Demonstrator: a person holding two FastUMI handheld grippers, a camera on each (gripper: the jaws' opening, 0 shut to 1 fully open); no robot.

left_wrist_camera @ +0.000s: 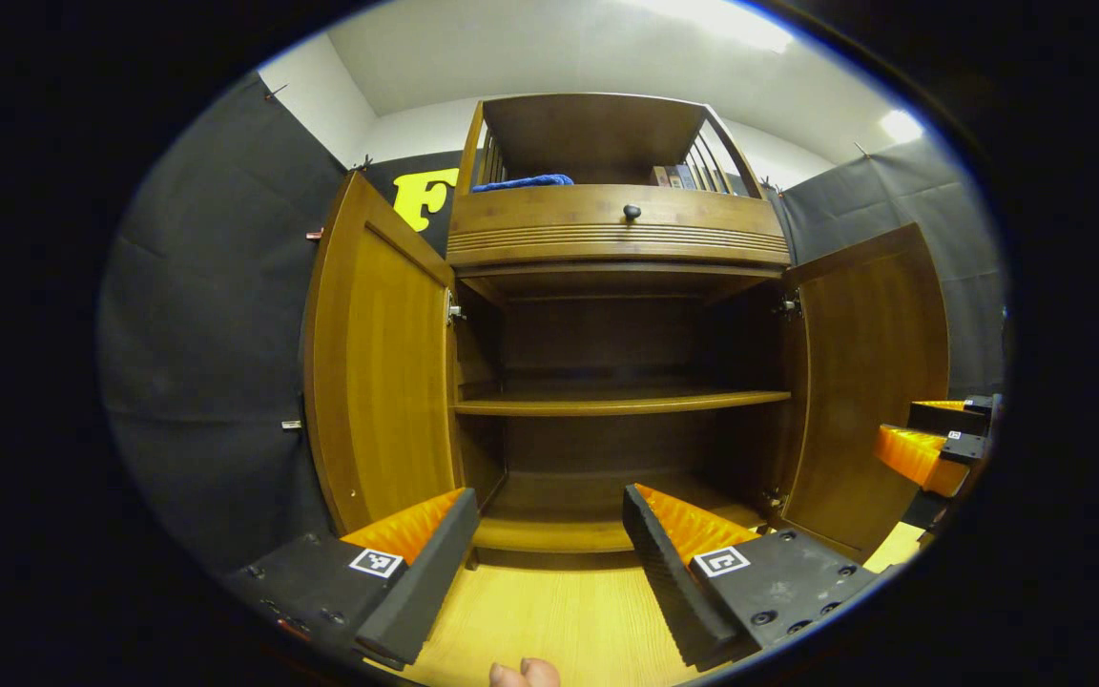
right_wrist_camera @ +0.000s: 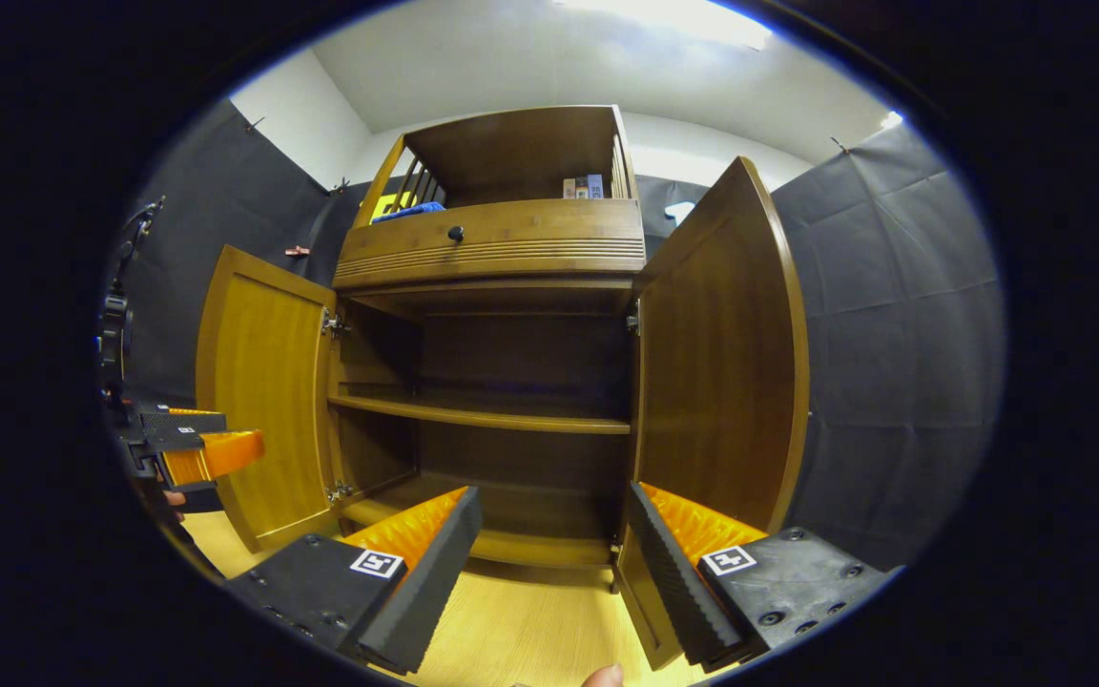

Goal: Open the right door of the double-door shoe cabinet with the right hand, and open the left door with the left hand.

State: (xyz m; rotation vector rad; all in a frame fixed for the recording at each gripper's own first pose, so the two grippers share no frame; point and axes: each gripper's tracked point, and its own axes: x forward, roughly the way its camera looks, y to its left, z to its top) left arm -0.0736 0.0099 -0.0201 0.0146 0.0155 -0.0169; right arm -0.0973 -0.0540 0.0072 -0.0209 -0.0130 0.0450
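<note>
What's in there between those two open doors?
Between left door and right door, the left gripper view shows the cabinet's dark inside with one bare shelf.

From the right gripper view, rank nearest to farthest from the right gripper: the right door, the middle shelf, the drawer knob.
1. Right door: open, its lower edge just beside the right gripper, on the right.
2. Middle shelf: deeper inside the cabinet, centre.
3. Drawer knob: highest, up on the drawer front.

Both views low, near, facing open cabinet [left_wrist_camera: 607, 401]; shared shelves.
</note>
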